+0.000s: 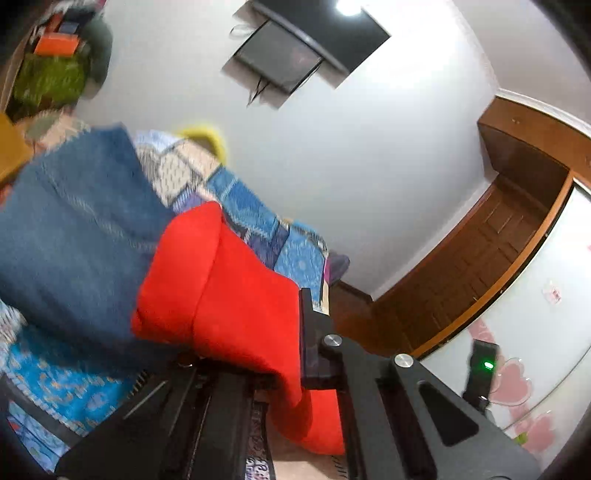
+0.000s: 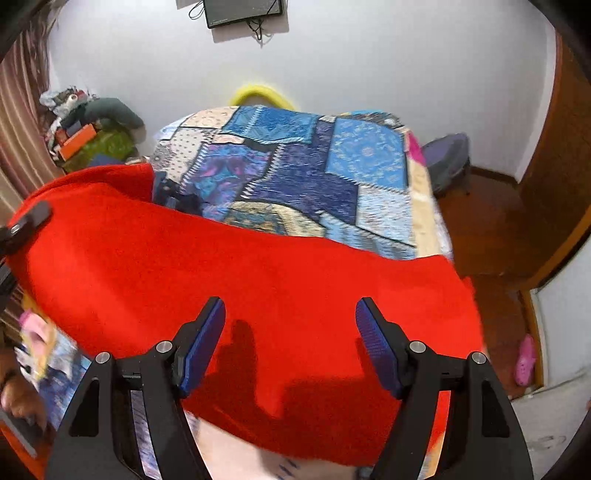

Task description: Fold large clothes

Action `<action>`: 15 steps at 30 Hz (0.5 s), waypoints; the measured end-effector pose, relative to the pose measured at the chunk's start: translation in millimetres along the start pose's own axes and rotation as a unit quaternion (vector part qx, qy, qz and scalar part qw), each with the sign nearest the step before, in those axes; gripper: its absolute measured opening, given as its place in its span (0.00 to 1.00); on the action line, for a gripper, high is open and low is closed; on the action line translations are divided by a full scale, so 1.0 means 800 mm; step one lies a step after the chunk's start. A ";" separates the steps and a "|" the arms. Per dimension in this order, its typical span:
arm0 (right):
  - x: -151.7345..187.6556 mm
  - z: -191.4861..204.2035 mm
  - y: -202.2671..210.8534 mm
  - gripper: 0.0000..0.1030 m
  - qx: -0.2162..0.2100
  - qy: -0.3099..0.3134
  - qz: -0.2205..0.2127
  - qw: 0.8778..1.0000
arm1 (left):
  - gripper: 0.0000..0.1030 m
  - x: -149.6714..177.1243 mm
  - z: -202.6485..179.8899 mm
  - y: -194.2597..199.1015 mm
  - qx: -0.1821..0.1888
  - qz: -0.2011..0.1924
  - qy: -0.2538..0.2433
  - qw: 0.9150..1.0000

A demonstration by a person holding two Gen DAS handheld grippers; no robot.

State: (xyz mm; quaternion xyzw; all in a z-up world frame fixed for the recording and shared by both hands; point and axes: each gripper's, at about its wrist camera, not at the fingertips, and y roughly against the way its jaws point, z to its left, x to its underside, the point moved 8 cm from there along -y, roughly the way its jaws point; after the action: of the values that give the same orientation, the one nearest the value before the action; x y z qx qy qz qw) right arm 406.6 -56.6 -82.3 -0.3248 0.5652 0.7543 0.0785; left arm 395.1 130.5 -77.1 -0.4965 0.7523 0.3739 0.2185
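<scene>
The right gripper is hovering with its fingers spread wide, gripping nothing, directly above the red garment. The garment is lying draped across the near end of the bed, its long axis running left to right across the right wrist view and rising toward the left. The left gripper is pinching a fold of the red garment, fingers closed on the cloth. A blue cloth is lying beside it. Beyond, the patchwork bedspread is covering the bed, and a wall-mounted screen is hanging on the far wall.
</scene>
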 end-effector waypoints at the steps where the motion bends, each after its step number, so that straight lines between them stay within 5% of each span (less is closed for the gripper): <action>1: 0.001 0.006 -0.009 0.68 -0.011 -0.004 0.011 1.000 | 0.01 -0.003 -0.002 0.008 -0.006 -0.007 -0.010 1.000; 5: 0.024 0.040 -0.057 0.68 -0.067 -0.026 0.068 0.995 | 0.01 0.003 0.004 0.035 -0.027 -0.017 -0.033 0.999; 10: 0.067 0.072 -0.108 0.68 -0.099 -0.019 0.134 0.986 | 0.01 0.013 0.019 -0.004 -0.047 0.009 -0.048 0.998; 15: 0.075 0.066 -0.103 0.68 -0.106 -0.012 0.139 0.985 | 0.01 0.028 -0.006 -0.023 -0.045 0.023 -0.084 0.995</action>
State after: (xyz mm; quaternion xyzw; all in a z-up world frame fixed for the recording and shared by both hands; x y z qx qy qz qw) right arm 378.7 5.0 -174.9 -0.2405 0.5211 0.8170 -0.0557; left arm 402.8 109.5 -96.2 -0.4550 0.7252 0.4526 0.2493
